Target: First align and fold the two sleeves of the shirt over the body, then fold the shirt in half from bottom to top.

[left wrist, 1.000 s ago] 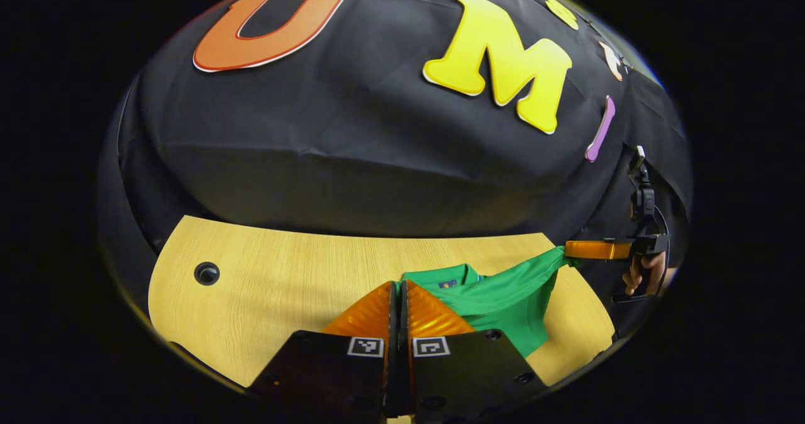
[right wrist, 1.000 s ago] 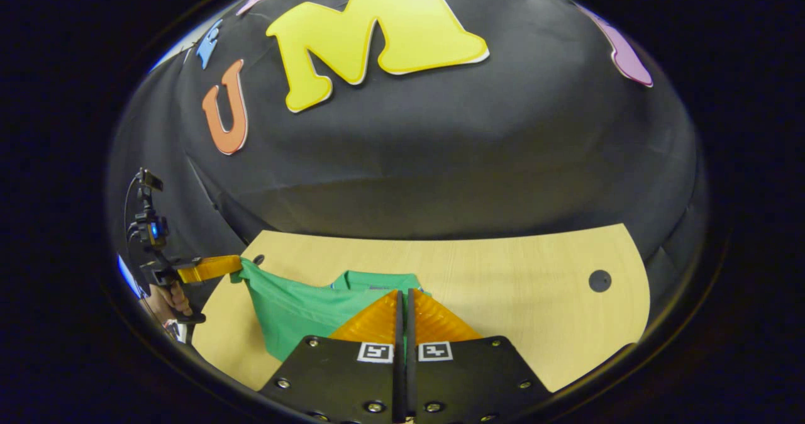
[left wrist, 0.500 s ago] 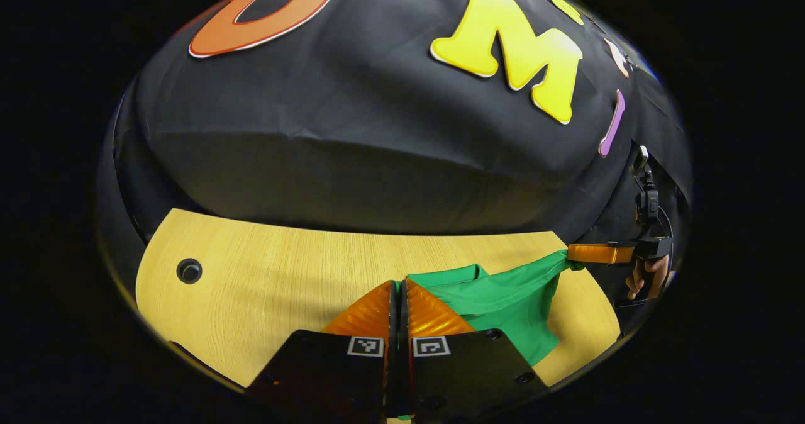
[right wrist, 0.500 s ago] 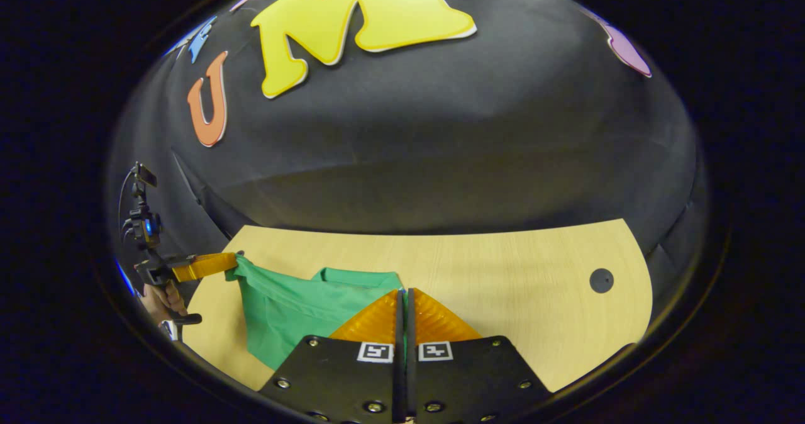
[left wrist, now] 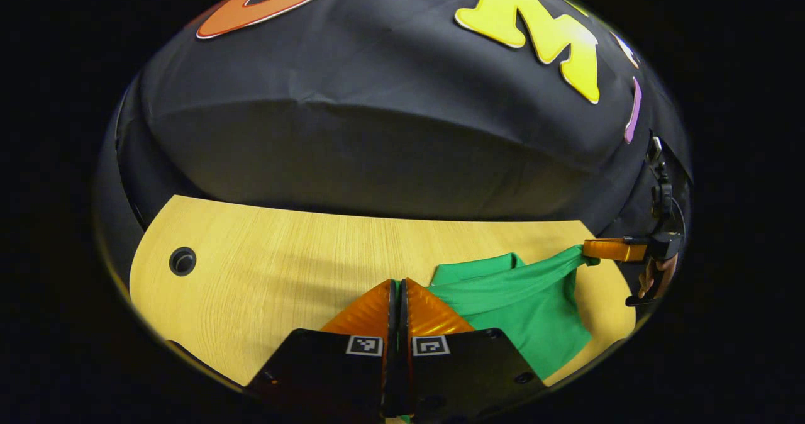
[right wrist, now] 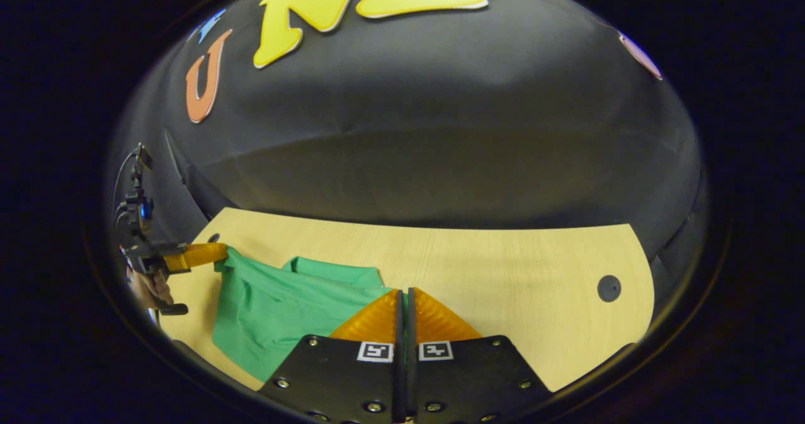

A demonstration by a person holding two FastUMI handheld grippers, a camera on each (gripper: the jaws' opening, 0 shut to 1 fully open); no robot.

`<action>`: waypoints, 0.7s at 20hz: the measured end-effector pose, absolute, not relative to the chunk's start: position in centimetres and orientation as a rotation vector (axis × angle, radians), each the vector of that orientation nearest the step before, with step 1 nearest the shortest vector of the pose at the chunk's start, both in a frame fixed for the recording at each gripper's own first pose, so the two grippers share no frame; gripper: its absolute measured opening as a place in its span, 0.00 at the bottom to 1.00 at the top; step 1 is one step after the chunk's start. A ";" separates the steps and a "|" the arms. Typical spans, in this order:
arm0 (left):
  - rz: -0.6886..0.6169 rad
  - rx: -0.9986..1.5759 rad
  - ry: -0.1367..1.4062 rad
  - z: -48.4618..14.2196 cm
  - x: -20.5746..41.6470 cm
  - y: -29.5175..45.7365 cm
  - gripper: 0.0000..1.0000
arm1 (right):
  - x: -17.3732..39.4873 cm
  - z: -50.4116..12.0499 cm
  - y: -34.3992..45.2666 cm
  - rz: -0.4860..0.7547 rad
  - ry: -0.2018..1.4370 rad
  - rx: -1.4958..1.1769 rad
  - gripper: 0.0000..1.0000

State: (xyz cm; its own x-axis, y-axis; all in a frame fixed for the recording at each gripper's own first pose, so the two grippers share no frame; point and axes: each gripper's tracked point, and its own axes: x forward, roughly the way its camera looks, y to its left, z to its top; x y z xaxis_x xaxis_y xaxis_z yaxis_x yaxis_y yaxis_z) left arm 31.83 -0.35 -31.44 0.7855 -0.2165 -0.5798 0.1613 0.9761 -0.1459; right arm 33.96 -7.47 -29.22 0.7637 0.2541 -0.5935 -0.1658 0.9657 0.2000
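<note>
Claws, left and right, clench my shirt taut above the counter; it's limp, best gripped at corners.

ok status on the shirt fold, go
Left gripper and right gripper both shut on green shirt, one corner each. Shirt stretched between them, lifted, lower part draped on table. Nothing in the way.

Black screwed plates, square markers
</note>
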 end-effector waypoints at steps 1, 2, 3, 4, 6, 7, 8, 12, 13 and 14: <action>-0.201 -0.090 0.640 -32.0 31.8 -0.4 0.04 | 34.1 -29.7 -7.2 0.229 0.665 0.123 0.00; -0.202 -0.104 0.647 -32.4 31.8 -0.6 0.04 | 34.2 -30.1 -7.1 0.226 0.663 0.104 0.00; -0.192 -0.116 0.650 -32.8 31.9 -0.8 0.04 | 34.3 -30.5 -7.0 0.221 0.660 0.086 0.00; -0.178 -0.124 0.654 -33.2 32.0 -0.7 0.05 | 34.4 -30.7 -7.0 0.214 0.656 0.072 0.00; -0.155 -0.141 0.663 -34.0 32.0 -0.6 0.05 | 34.7 -31.3 -7.6 0.177 0.657 0.054 0.01; -0.152 -0.152 0.665 -34.3 32.0 -0.6 0.06 | 34.8 -31.8 -7.8 0.157 0.667 0.055 0.01; -0.149 -0.161 0.670 -34.5 31.9 -0.6 0.06 | 35.0 -32.5 -8.1 0.135 0.678 0.054 0.01; -0.124 -0.167 0.684 -34.3 31.4 -0.4 0.19 | 34.5 -33.5 -8.4 0.098 0.690 0.033 0.04; -0.117 -0.171 0.672 -33.8 31.4 -0.3 0.23 | 34.1 -33.5 -8.2 0.104 0.688 0.027 0.07; -0.118 -0.178 0.659 -33.2 31.3 -0.2 0.42 | 33.9 -33.1 -8.1 0.104 0.682 0.021 0.31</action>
